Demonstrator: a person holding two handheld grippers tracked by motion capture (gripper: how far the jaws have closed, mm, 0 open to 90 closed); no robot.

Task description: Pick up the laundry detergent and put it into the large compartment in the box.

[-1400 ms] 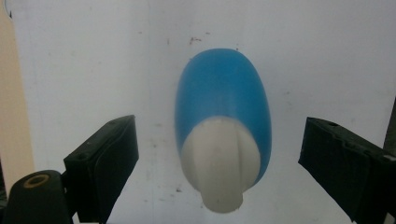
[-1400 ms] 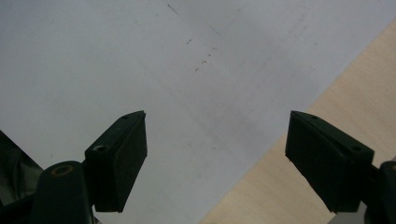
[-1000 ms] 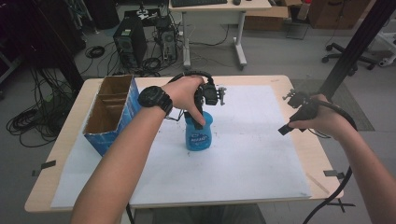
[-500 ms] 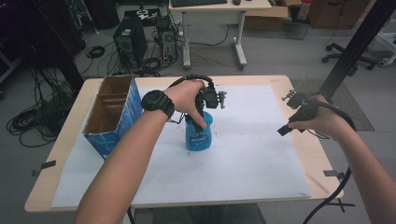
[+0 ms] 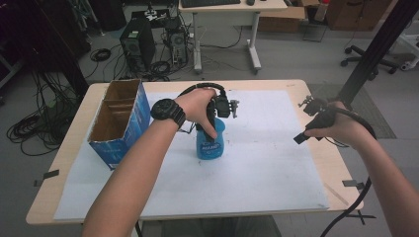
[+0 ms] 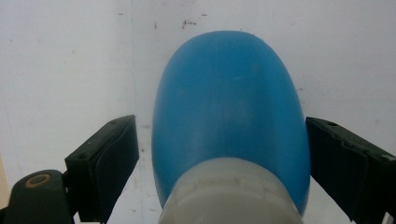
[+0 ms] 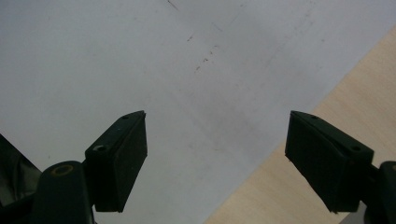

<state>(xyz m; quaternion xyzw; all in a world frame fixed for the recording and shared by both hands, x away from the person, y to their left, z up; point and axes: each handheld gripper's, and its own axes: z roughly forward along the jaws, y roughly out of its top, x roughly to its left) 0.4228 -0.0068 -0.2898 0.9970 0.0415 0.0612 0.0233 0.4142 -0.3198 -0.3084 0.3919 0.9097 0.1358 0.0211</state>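
we've got the left gripper (image 6: pixel 219 154) wide astride the blue bottle (image 6: pixel 229 112) at frame centre, a gap on one side. next we close on it. right gripper (image 7: pixel 215 158) wide, empty.

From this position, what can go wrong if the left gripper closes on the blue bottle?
The left gripper is open around the blue bottle, with a gap at one jaw; closing could push the upright bottle sideways. The curved, smooth body may slip. The cardboard box stands close on the left.
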